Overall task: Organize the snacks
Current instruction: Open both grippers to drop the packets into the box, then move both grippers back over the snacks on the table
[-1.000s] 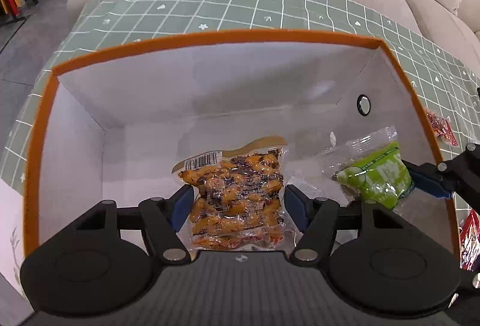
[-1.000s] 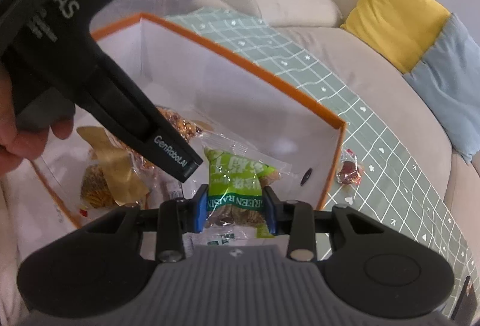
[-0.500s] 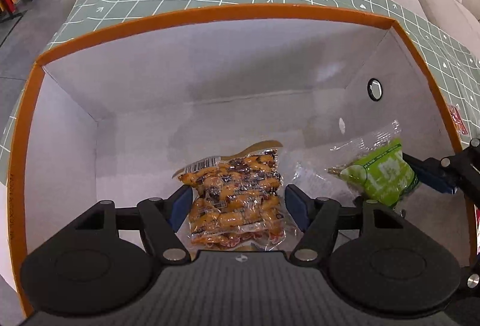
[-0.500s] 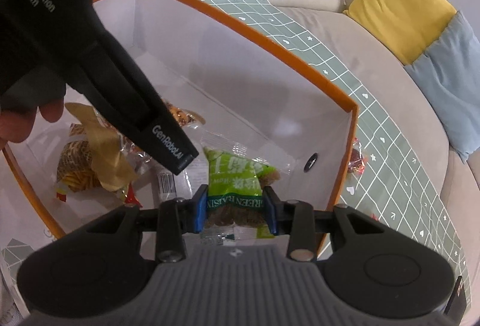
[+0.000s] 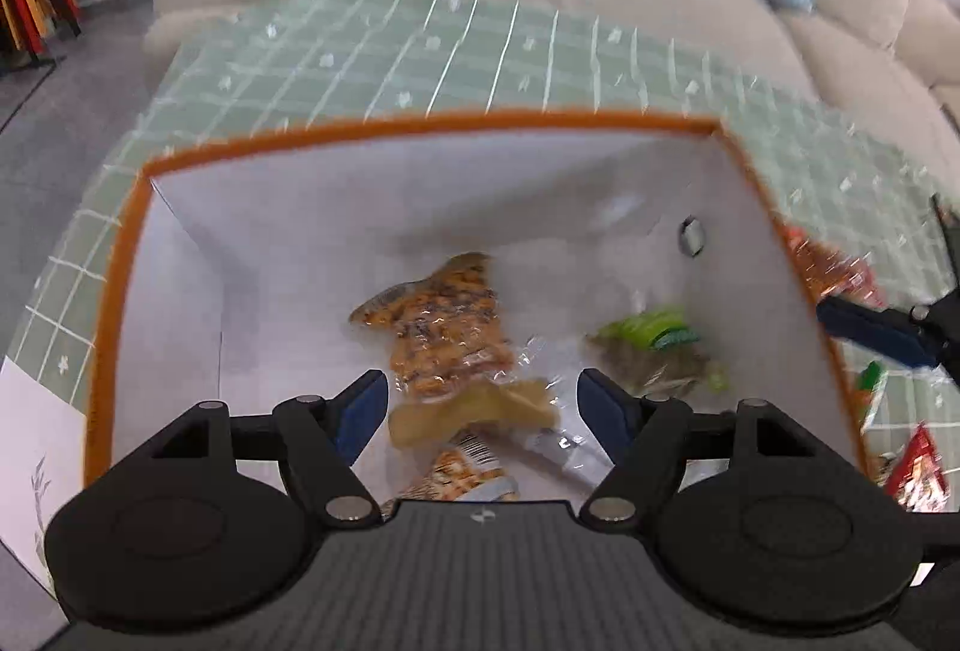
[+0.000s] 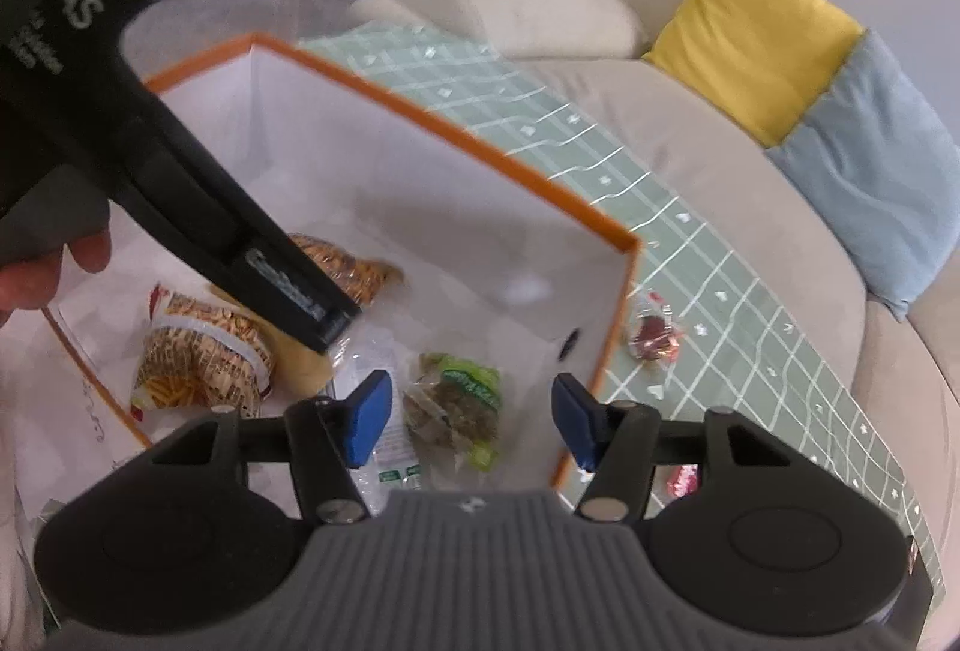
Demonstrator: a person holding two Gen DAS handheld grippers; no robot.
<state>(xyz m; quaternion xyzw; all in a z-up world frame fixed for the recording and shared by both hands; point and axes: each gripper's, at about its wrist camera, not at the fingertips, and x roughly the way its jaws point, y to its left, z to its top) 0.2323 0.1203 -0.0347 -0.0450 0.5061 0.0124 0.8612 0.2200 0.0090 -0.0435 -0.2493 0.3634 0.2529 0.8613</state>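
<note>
From your left wrist, your left gripper (image 5: 480,402) is spread wide and empty above the orange-rimmed box (image 5: 420,126); the peanut packet (image 5: 447,333) lies on the box floor between its fingers, the green raisin packet (image 5: 657,345) to its right. From your right wrist, your right gripper (image 6: 468,417) is also wide, holding nothing, the green raisin packet (image 6: 459,402) lying below on the box (image 6: 480,153) floor.

the box's (image 5: 420,126) far half lies bare, while snack packets (image 5: 447,333) crowd its near floor.
</note>
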